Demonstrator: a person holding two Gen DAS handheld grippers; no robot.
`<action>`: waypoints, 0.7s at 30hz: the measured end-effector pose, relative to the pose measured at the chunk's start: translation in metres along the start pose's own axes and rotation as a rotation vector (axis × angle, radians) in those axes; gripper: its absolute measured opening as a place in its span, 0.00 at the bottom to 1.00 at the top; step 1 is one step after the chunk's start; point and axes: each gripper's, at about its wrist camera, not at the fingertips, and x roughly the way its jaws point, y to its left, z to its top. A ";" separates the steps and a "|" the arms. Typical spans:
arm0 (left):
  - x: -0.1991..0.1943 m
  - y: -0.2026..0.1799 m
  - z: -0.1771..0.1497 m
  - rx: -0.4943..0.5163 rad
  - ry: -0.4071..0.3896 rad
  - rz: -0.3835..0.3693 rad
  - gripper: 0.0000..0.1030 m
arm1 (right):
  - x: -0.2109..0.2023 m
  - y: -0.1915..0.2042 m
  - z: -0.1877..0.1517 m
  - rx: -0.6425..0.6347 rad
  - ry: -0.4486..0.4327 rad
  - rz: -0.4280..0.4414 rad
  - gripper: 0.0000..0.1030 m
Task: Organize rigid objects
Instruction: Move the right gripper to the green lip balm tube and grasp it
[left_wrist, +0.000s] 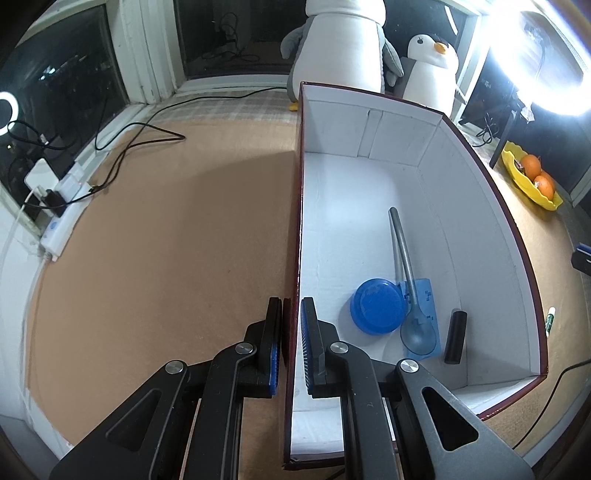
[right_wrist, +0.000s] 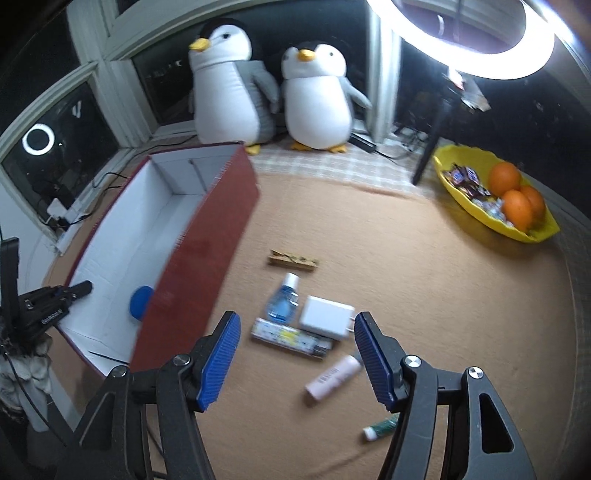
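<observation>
The left gripper (left_wrist: 291, 343) straddles the near left wall of the box (left_wrist: 295, 221), one finger outside and one inside, jaws closed to a narrow gap that pinches the wall and steadies it. The right gripper (right_wrist: 295, 360) hovers over the brown mat (right_wrist: 424, 302) with jaws spread wide and nothing between them.

Just ahead of it lie the patterned bar (right_wrist: 290, 338), the white charger (right_wrist: 325, 322) and the small blue bottle (right_wrist: 282, 301); the pink tube (right_wrist: 332, 377) lies nearer, to the right, and the green tube (right_wrist: 380, 430) nearest. The wooden block (right_wrist: 292, 261) lies farther off.

Inside the box rest a blue lid (left_wrist: 377, 306), a spoon (left_wrist: 408, 291) and a black cylinder (left_wrist: 456, 338).

Judgement: collection continues. The items sit close together, so the right gripper should descend squarely on one, across its narrow side, without nudging neighbours.
</observation>
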 end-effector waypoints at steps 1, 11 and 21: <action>0.000 0.000 0.000 0.002 0.002 0.003 0.08 | 0.000 -0.010 -0.004 0.018 0.011 -0.005 0.58; 0.007 -0.003 0.001 0.007 0.029 0.027 0.08 | -0.008 -0.088 -0.055 0.267 0.091 -0.058 0.58; 0.009 -0.008 0.003 0.040 0.044 0.055 0.08 | 0.023 -0.114 -0.085 0.487 0.180 0.003 0.34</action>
